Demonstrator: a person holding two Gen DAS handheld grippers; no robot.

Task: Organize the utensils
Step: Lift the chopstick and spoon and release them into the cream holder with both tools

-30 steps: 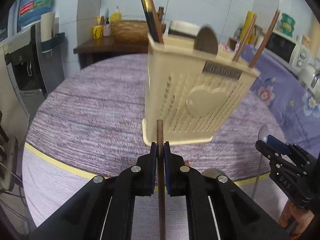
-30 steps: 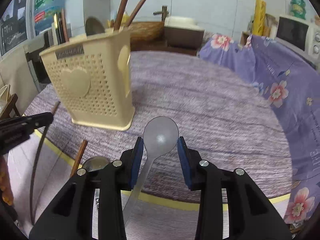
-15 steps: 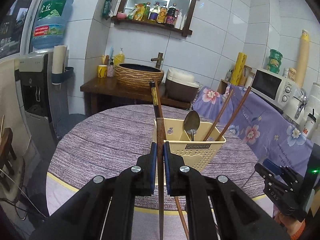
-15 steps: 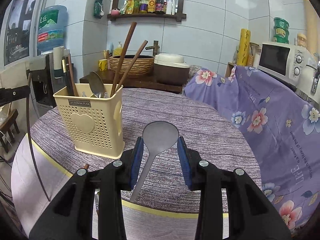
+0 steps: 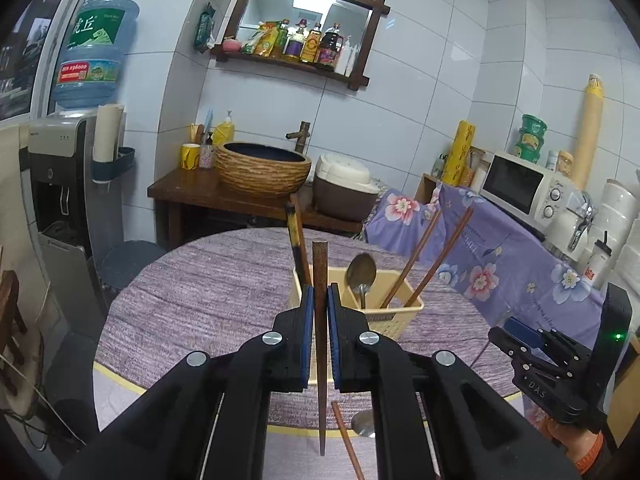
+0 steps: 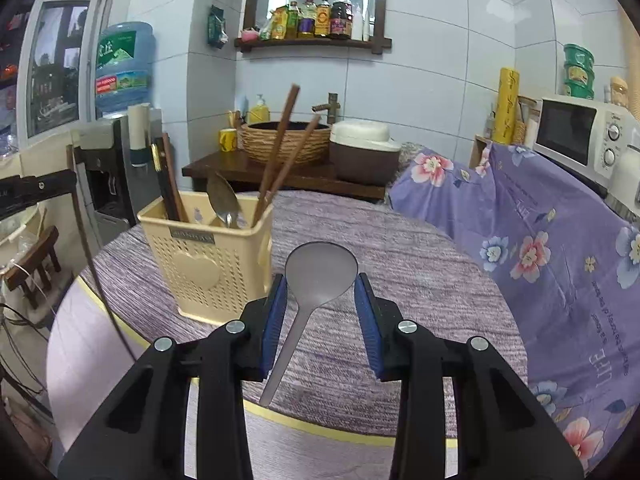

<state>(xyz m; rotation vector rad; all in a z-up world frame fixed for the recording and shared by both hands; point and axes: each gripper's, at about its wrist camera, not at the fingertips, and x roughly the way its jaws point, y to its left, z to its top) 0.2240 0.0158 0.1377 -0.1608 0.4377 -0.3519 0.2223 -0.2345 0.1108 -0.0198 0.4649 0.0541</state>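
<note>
Raised chopstick (image 5: 319, 280) seemingly between left tongs (image 5: 320, 312)

White tiled wall (image 5: 420, 92), wooden shelf (image 5: 296, 64) with bottles, water dispenser (image 5: 72, 184) left, microwave (image 5: 524, 188) right, round table (image 5: 224, 280) purple cloth.

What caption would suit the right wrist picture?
Right gripper holds a grey spoon above the round table, beside the cream utensil holder.

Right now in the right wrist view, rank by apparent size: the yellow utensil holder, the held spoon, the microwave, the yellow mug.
1. Utensil holder.
2. Microwave and spoon look about alike; the spoon is far nearer the camera, so unranked.
3. Yellow mug, clearly smallest.
</note>
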